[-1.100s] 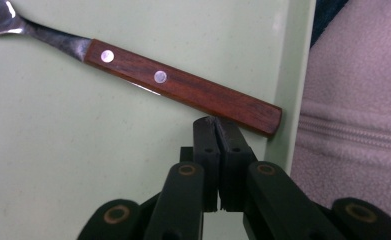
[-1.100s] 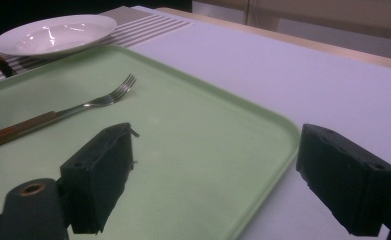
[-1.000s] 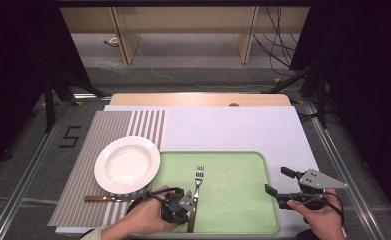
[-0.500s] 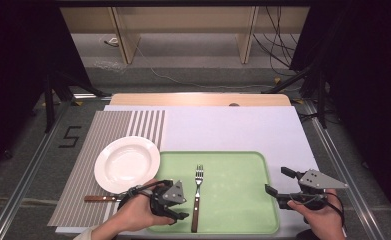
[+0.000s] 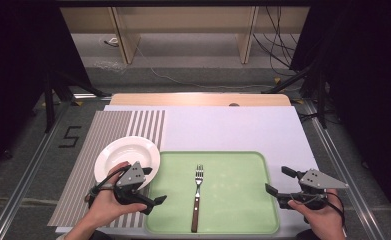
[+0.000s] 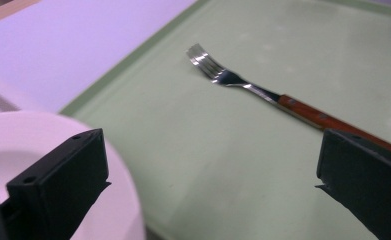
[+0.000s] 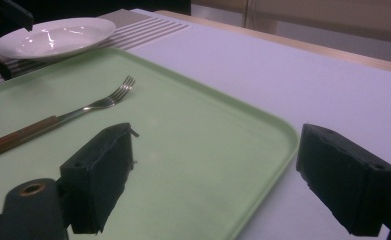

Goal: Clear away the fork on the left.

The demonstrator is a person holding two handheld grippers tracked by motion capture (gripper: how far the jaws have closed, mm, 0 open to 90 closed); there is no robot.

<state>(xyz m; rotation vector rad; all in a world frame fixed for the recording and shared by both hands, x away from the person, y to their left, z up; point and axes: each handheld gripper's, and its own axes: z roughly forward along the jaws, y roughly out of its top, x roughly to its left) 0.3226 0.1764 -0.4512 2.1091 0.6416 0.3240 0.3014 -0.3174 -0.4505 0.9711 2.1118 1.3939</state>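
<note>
Green tray [image 5: 233,170] holds the fork [image 5: 197,197], lying flat just right of my left tool [image 5: 150,186], w/ nothing between them. Left tool's jaws have just been opening, now wide & empty, beside the white plate [image 5: 125,156]. Right tool [image 5: 279,182] gapes empty at tray's right edge. Next, I reckon: clear plate rim w/o nudging.
</note>
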